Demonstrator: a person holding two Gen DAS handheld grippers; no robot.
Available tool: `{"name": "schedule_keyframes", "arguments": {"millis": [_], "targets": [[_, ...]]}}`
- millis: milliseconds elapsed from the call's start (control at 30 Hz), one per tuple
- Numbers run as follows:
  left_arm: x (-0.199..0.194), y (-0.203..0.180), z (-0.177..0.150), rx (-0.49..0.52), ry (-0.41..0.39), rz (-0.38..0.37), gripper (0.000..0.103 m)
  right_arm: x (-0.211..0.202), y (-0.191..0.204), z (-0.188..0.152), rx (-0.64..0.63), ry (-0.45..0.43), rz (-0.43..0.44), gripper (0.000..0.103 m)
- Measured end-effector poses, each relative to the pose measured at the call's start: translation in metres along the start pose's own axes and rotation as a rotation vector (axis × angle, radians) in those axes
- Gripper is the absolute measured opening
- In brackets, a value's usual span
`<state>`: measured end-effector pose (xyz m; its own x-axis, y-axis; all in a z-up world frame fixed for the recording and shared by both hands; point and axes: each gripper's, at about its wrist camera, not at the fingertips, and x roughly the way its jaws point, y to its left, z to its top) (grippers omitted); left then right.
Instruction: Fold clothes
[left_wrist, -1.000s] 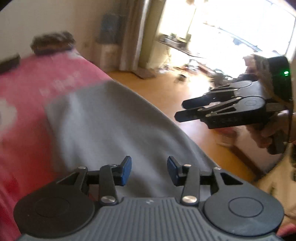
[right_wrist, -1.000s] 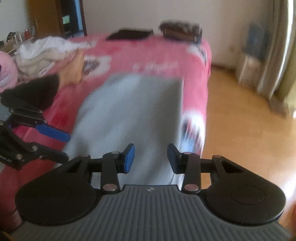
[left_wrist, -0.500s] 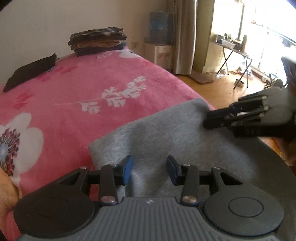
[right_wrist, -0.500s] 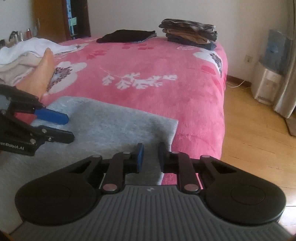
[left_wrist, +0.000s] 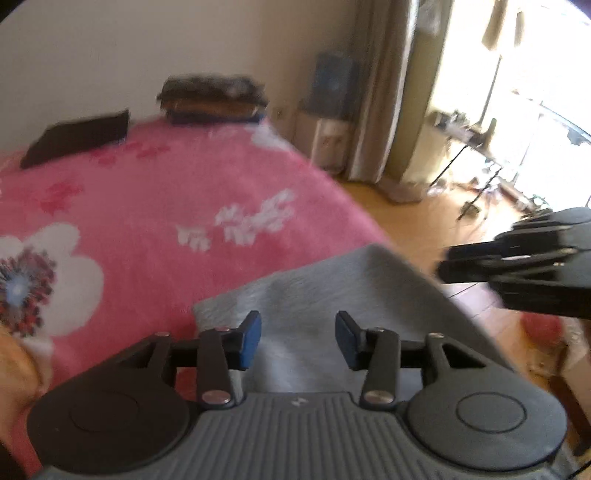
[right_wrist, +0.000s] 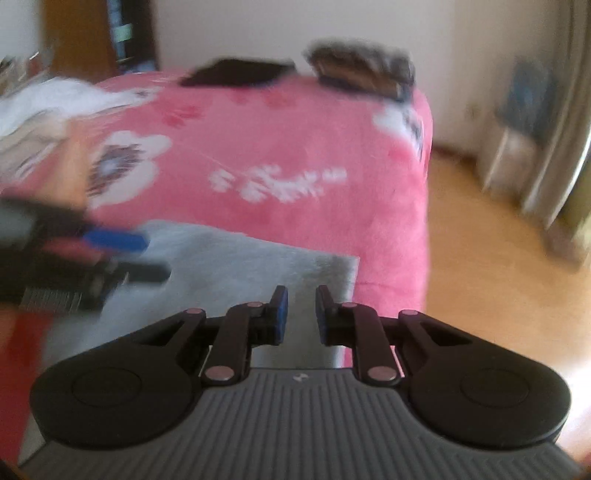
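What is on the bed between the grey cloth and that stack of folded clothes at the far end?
Only bare pink blanket with white flower prints lies between the grey cloth and the folded stack. The right wrist view shows it best.

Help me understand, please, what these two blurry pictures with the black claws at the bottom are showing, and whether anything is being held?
No robot arm is involved: a person holds a two-finger gripper in each hand, and each gripper has a fisheye camera looking forward along its fingers. One picture is the left gripper's own view, the other the right gripper's.

Each gripper also shows in the other's picture, from the side.

Below them is a bed with a pink flowered blanket. A grey garment lies on its near part, by the bed's edge. At the far end sit a flat black garment and a stack of folded clothes.

The left jaws are opening with nothing pressed between them. The right jaws stand narrow, with a gap, gripping nothing that I can see.
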<state>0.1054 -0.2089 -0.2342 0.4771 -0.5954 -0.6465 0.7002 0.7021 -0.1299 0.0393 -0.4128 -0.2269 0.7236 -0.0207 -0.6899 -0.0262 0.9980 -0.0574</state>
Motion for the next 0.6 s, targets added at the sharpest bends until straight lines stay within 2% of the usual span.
{"name": "schedule_keyframes", "arguments": {"millis": [33,133,200,267,367,467,500,533,600], "targets": [[-0.018,-0.004,-0.003,0.02,-0.014,-0.025,0.05,-0.028,0.004,-0.003,-0.032,-0.012,-0.02,0.014],[-0.063,-0.021,-0.027,0.091,-0.007,-0.116,0.051,-0.117,0.011,-0.024,-0.011,-0.046,-0.019,0.015],[-0.078,-0.035,-0.053,0.116,0.045,-0.188,0.051,-0.164,0.021,-0.05,0.041,-0.046,0.008,0.016],[-0.088,-0.054,-0.084,0.143,0.121,-0.253,0.05,-0.19,0.039,-0.083,0.08,0.0,0.057,0.016],[-0.091,-0.089,-0.133,0.247,0.213,-0.286,0.048,-0.182,0.071,-0.136,0.086,0.105,0.102,0.016],[-0.083,-0.113,-0.177,0.31,0.23,-0.26,0.046,-0.157,0.095,-0.189,0.095,0.216,0.115,0.016],[-0.083,-0.119,-0.188,0.34,0.201,-0.234,0.046,-0.144,0.099,-0.207,0.103,0.25,0.105,0.016],[-0.086,-0.123,-0.191,0.367,0.179,-0.217,0.046,-0.14,0.099,-0.218,0.121,0.217,0.104,0.016],[-0.092,-0.128,-0.192,0.387,0.164,-0.204,0.047,-0.137,0.087,-0.213,0.2,0.222,0.134,0.016]]}}
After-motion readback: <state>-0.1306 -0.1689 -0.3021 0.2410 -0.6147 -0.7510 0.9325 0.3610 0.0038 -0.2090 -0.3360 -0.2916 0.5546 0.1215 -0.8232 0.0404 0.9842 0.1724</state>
